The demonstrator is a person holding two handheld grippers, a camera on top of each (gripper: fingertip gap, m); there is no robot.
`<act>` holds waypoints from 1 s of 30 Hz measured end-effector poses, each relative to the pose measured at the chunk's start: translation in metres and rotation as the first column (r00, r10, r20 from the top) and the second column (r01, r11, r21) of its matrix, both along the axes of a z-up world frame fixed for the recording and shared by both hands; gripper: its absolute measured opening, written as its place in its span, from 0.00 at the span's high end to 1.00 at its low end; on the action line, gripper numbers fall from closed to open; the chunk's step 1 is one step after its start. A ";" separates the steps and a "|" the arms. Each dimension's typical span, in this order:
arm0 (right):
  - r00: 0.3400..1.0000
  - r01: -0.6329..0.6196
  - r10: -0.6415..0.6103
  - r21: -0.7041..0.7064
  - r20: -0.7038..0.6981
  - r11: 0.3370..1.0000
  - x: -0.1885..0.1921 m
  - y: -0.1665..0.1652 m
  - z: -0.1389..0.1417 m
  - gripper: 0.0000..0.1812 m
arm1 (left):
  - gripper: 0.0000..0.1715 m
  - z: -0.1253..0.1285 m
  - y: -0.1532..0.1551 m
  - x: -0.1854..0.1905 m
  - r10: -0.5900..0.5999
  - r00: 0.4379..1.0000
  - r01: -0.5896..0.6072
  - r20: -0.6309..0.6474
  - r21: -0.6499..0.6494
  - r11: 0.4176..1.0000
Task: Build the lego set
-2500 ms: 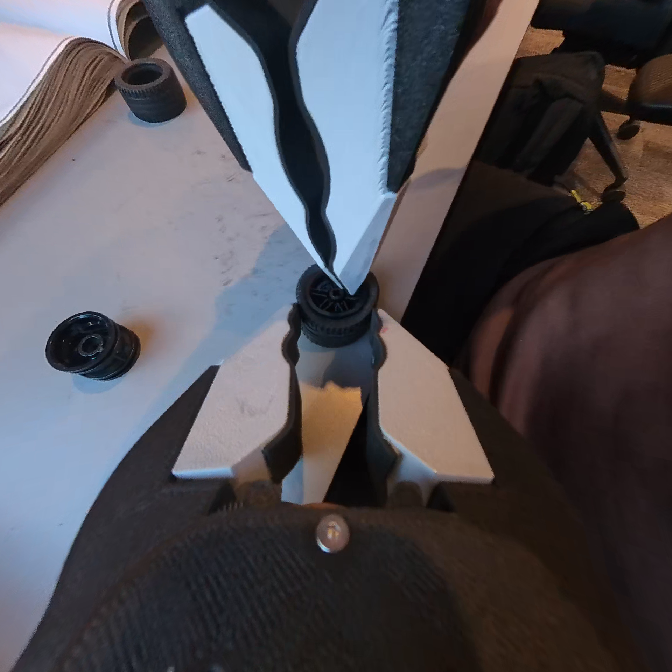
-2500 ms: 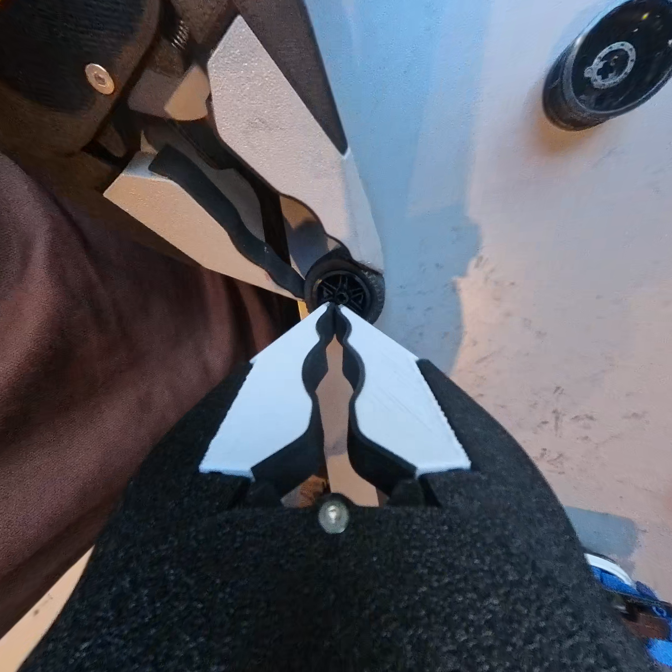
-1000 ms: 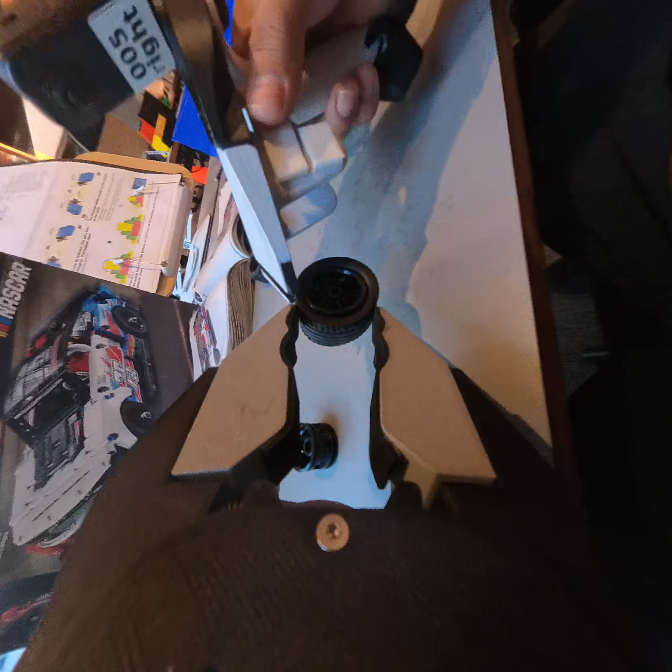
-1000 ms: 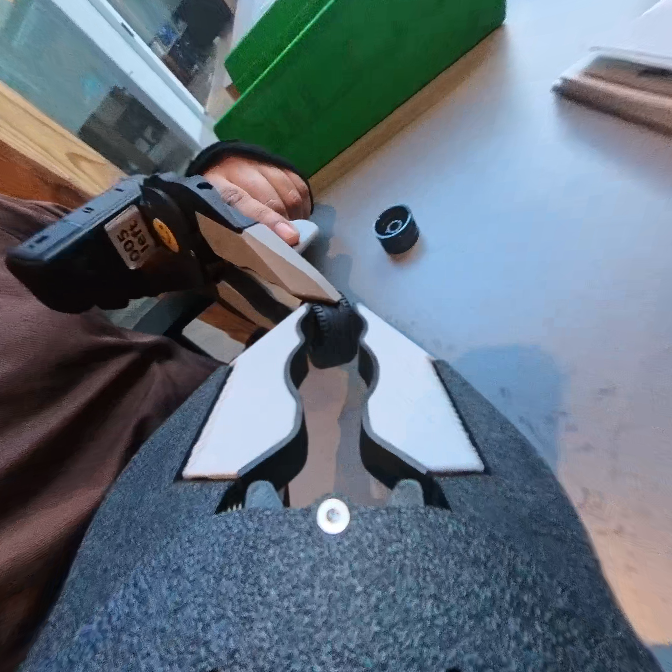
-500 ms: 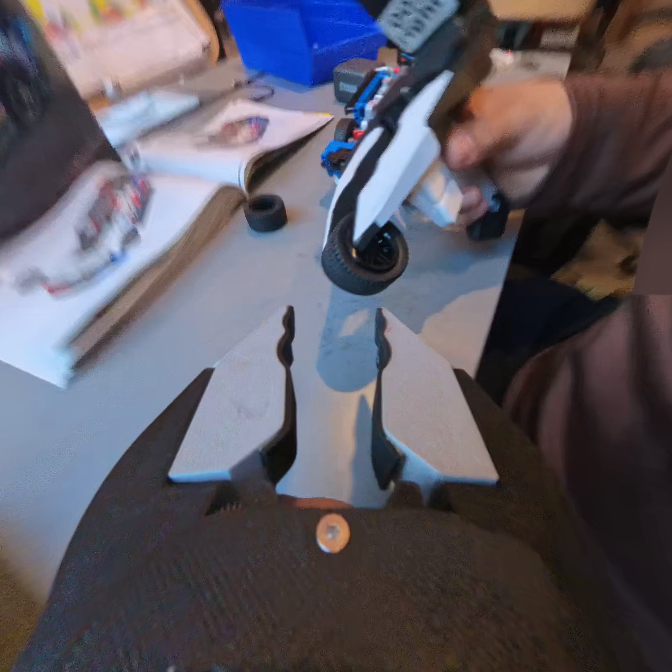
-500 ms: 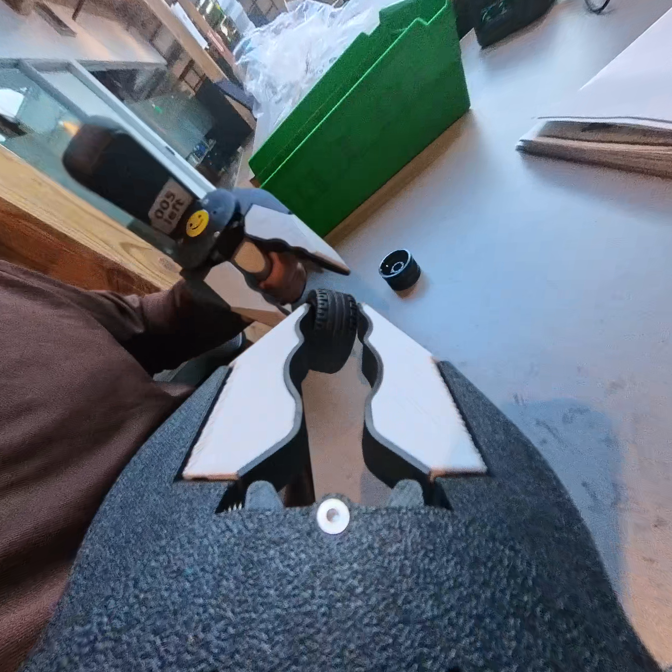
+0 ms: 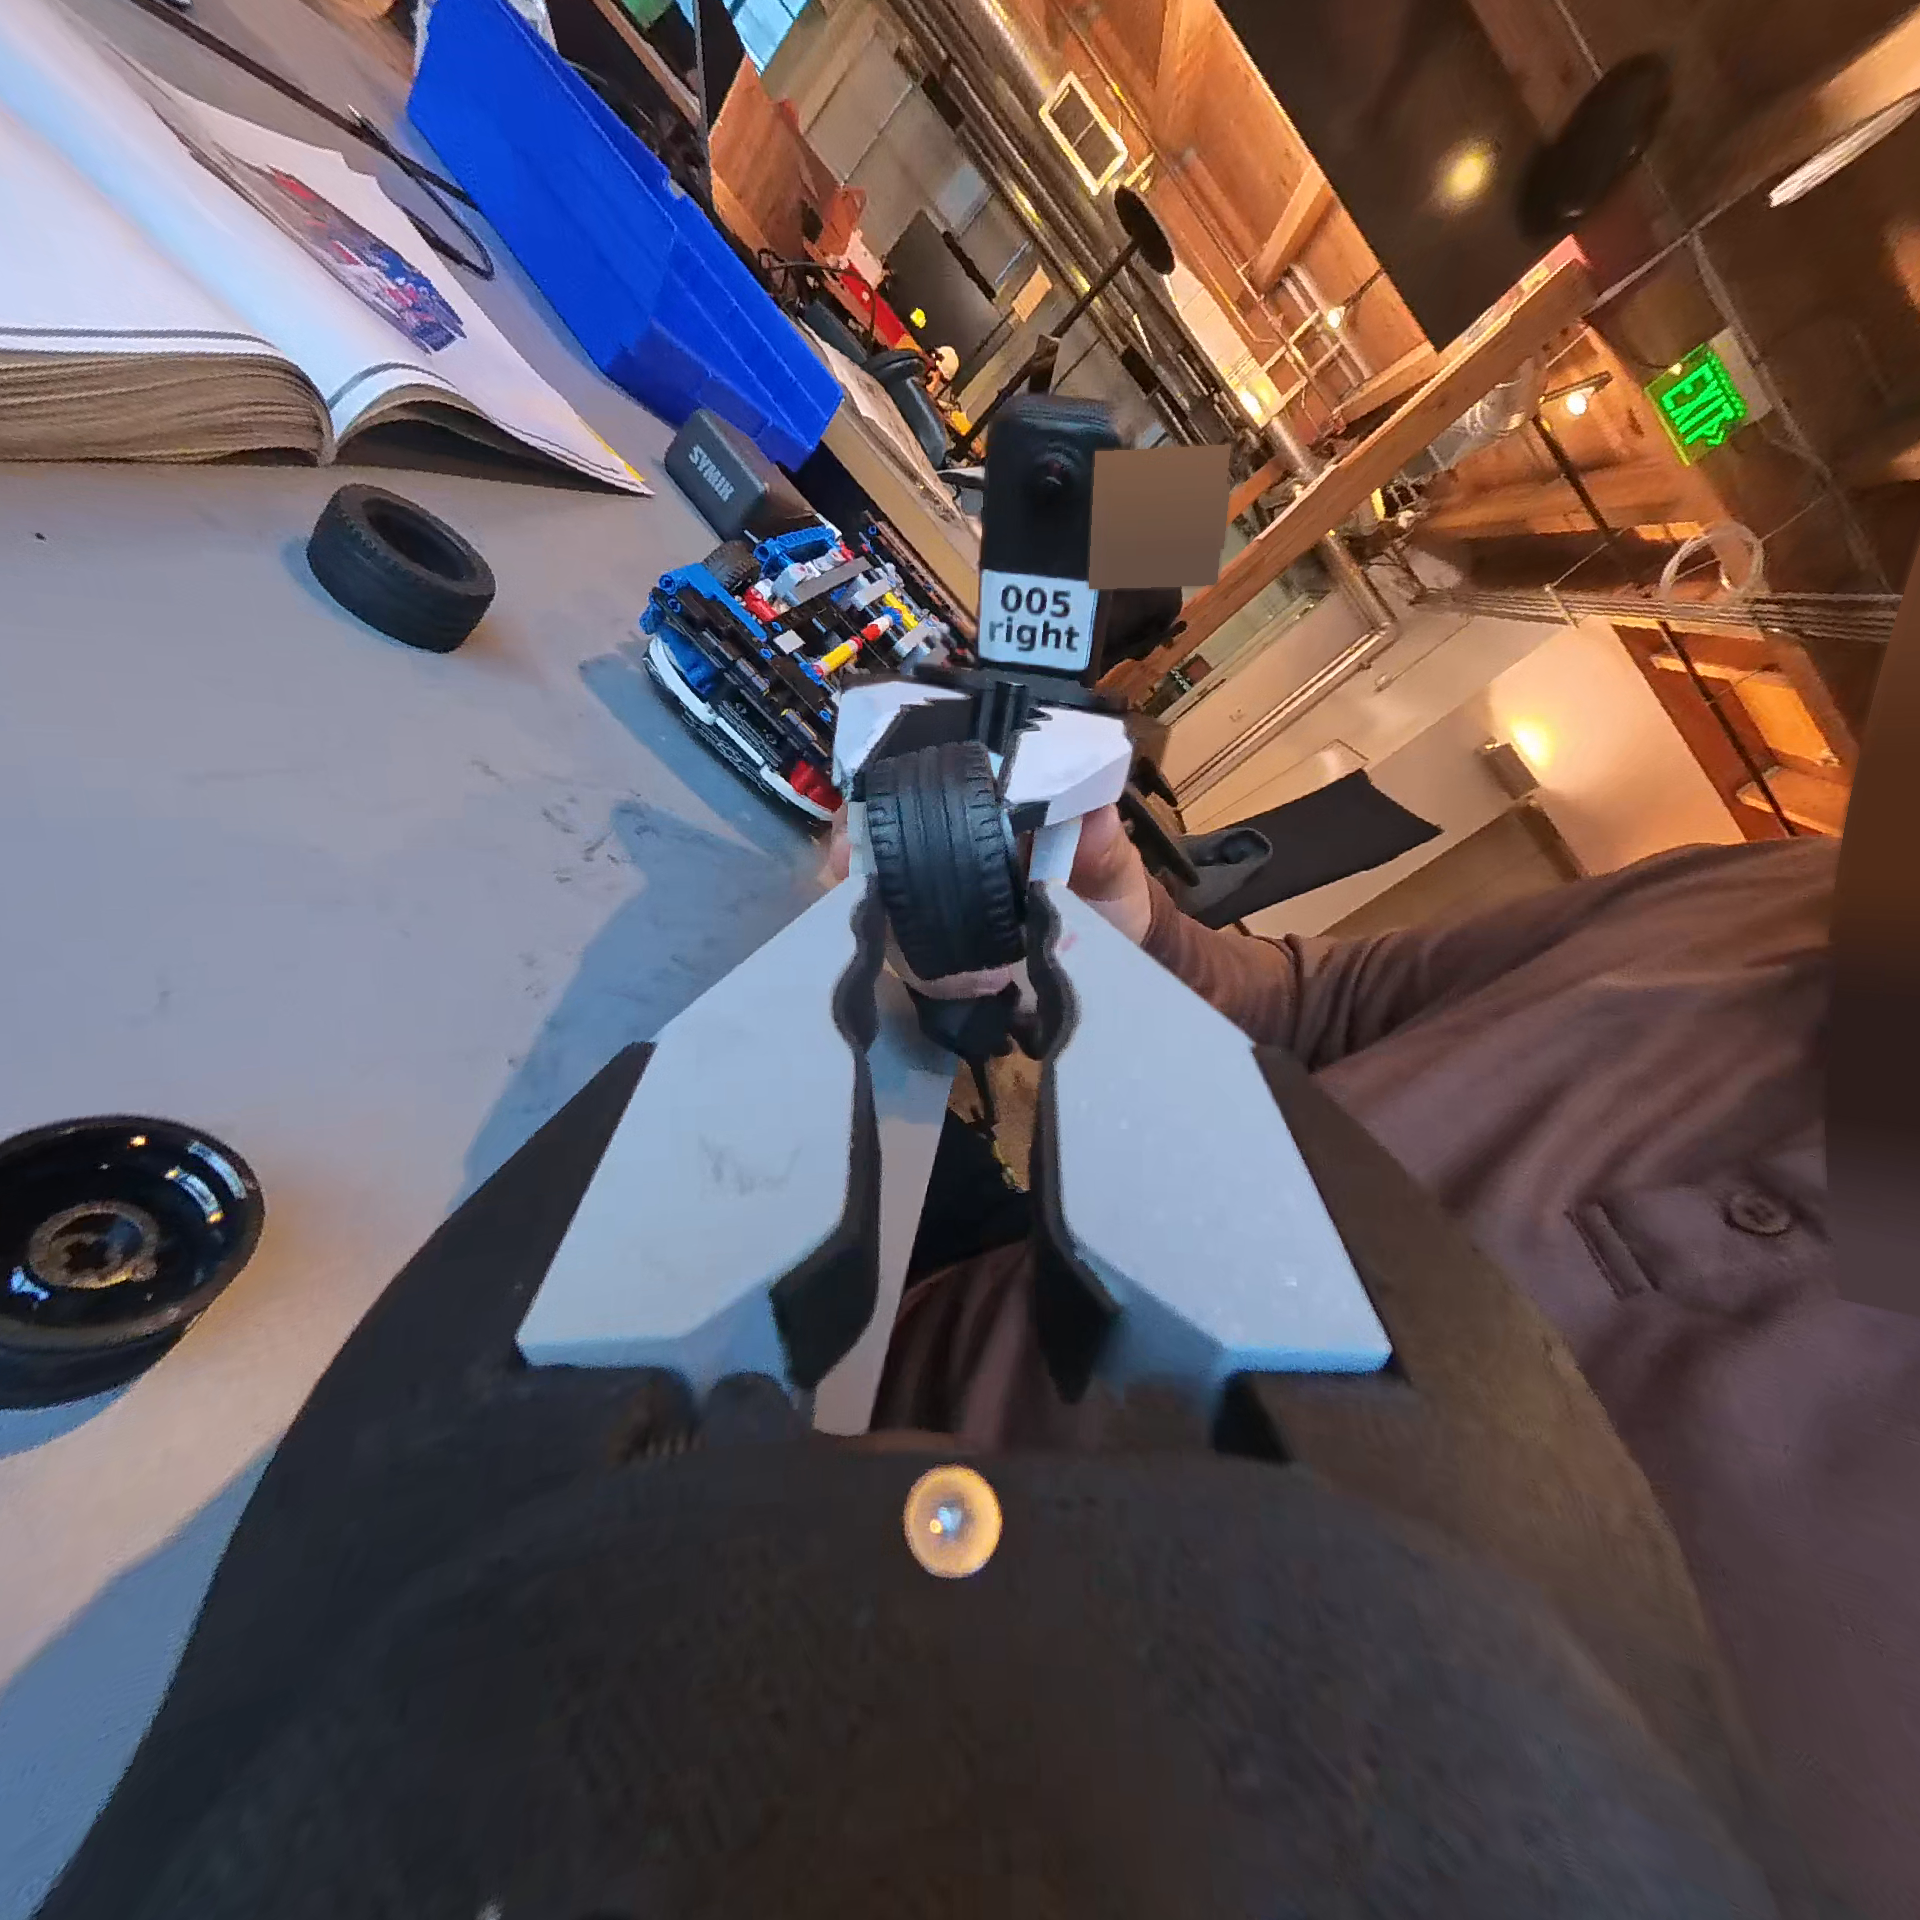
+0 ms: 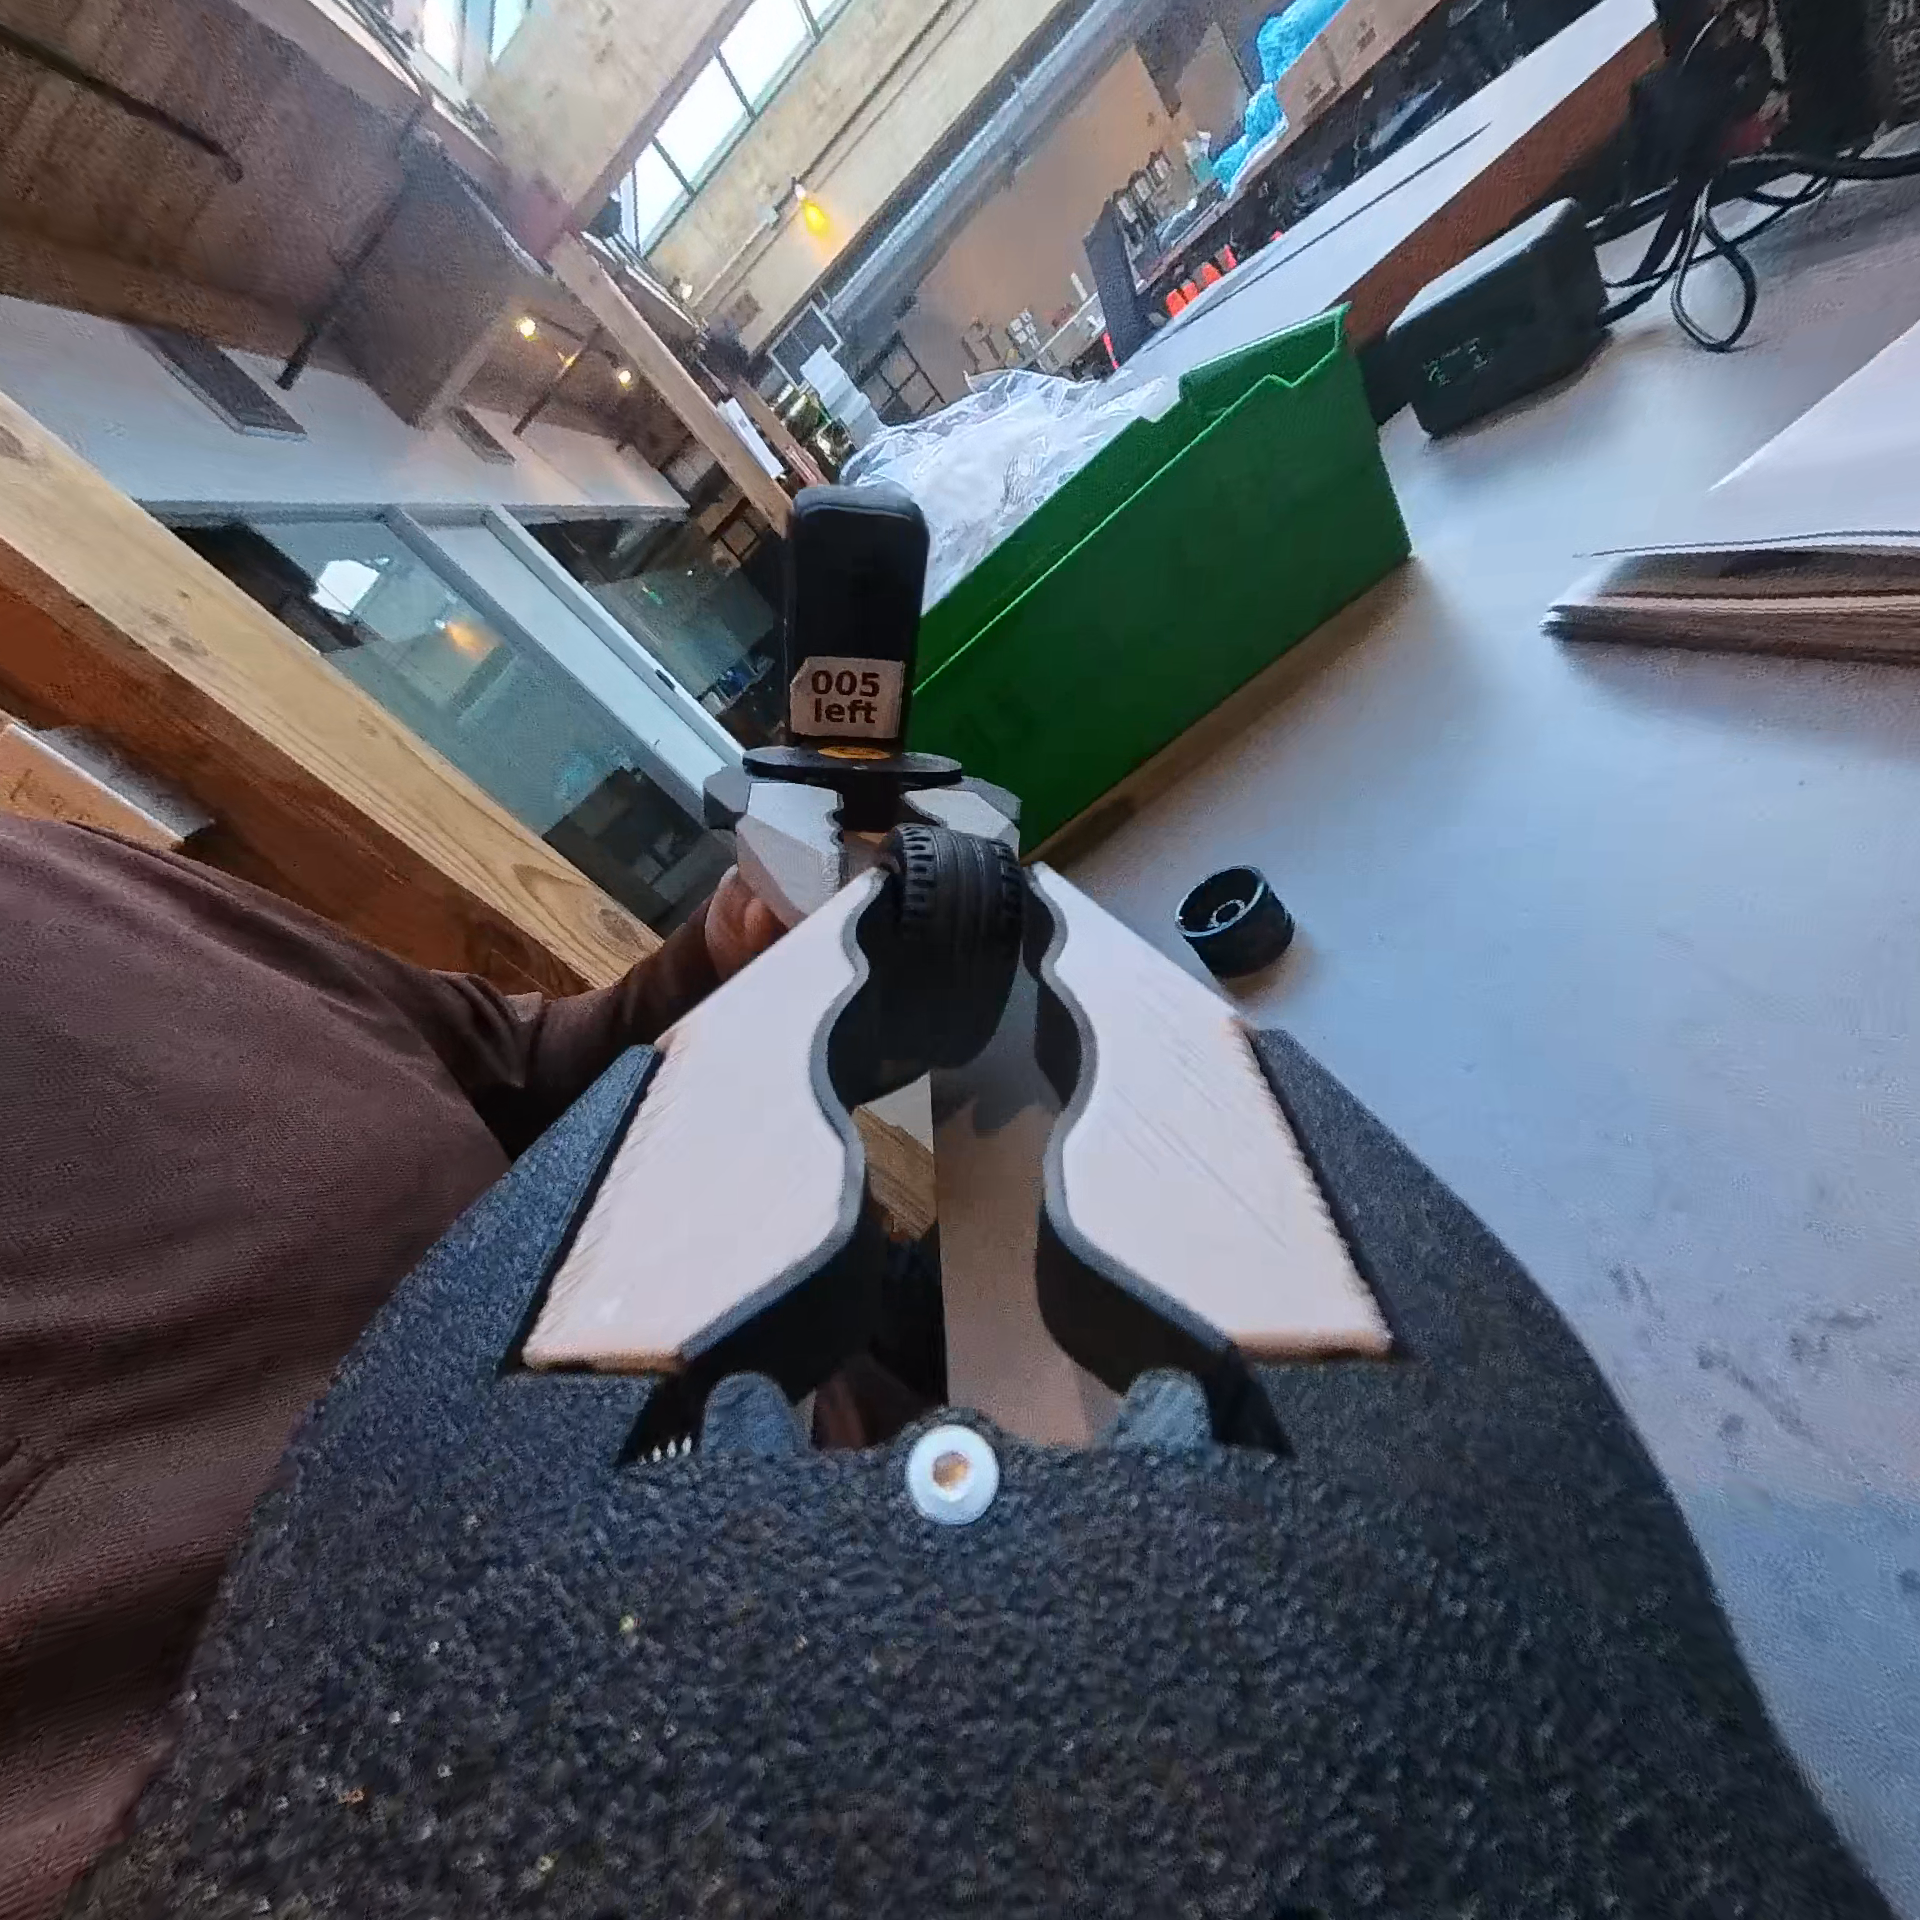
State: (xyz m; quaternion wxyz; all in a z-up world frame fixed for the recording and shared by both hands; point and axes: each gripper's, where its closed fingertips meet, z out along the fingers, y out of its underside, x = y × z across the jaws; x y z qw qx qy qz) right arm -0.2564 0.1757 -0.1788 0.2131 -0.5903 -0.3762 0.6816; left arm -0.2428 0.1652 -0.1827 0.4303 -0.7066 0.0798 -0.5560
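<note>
A: What is built?
B: The car chassis (image 7: pixel 769 665) stands on the table (image 7: pixel 260 831); a loose tyre (image 7: pixel 400 566) and rim (image 7: pixel 104 1247) await.
A: The grippers?
B: Right gripper (image 8: pixel 951 883) clamps the assembled wheel (image 8: pixel 951 935); left gripper (image 7: pixel 951 920) brackets it, grip uncertain.

workshop | timber beams (image 7: pixel 1382 457), exposed ducts, long workbench (image 8: pixel 1558 935), parts bins (image 8: pixel 1143 582), cables

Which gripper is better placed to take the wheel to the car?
Right, probably: the right gripper clamps the wheel, and the car lies just behind it in the left wrist view.
</note>
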 end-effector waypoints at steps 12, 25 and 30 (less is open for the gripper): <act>0.944 -0.108 -0.135 0.670 0.301 0.735 0.013 -0.005 -0.042 0.94 | 0.87 -0.079 -0.004 -0.016 -0.108 0.946 0.025 -0.307 -0.263 0.965; 0.851 -0.323 -0.134 0.708 0.508 0.628 -0.016 -0.010 -0.088 1.00 | 0.73 -0.101 -0.032 -0.044 -0.124 0.622 0.073 -0.773 -0.100 0.992; 0.856 -0.346 -0.075 0.673 0.512 0.654 -0.020 -0.012 -0.067 1.00 | 0.68 -0.093 -0.030 -0.060 0.022 0.518 0.116 -0.855 0.096 0.989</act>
